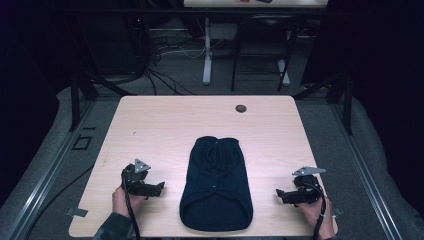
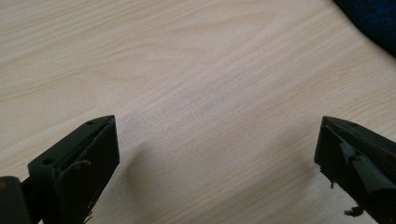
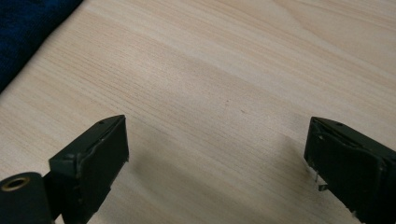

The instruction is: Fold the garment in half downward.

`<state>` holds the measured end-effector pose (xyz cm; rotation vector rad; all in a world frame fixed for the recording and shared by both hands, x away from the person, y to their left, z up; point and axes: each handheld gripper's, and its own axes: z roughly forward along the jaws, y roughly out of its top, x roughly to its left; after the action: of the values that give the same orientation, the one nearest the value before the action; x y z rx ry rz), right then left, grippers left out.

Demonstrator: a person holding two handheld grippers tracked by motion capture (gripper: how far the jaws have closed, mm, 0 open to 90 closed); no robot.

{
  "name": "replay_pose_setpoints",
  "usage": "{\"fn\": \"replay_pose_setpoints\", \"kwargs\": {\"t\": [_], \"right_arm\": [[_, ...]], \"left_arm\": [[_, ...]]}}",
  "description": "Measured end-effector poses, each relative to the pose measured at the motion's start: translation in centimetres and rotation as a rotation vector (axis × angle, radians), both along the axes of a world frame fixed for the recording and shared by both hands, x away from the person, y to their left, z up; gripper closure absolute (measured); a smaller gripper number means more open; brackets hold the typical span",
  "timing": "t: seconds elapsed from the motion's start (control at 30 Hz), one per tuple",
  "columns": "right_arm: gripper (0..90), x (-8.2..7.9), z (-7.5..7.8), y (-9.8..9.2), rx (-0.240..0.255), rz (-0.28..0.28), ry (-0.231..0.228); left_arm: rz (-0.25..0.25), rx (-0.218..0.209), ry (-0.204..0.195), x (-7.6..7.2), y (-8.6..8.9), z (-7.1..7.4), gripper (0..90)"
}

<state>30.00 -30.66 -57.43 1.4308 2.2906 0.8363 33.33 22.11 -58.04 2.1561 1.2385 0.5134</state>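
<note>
— Now, left to right?
— The left gripper (image 1: 159, 187) rests on the table (image 1: 150, 125), jaws wide apart, nothing between; the dark garment (image 1: 216, 186) lies flat mid-table, no readable label; the right gripper (image 1: 280, 194) likewise gapes, holding nothing.

Navy garment (image 1: 216, 185) — pale wood-grain table (image 1: 150, 125)

dark garment (image 2: 373, 21): corner only, cut by the left gripper view's edge; likewise in the right gripper view. forearms: cut off at bottom, high view.
</note>
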Motion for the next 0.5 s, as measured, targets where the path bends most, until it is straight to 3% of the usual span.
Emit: {"fn": "replay_pose_setpoints", "kwargs": {"t": [0.5], "right_arm": [[7.1,0.26,0.42,0.45,0.000,0.009,-0.003]], "left_arm": [[-0.011,-0.003,0.011,0.41,-0.12,0.42,0.1]]}}
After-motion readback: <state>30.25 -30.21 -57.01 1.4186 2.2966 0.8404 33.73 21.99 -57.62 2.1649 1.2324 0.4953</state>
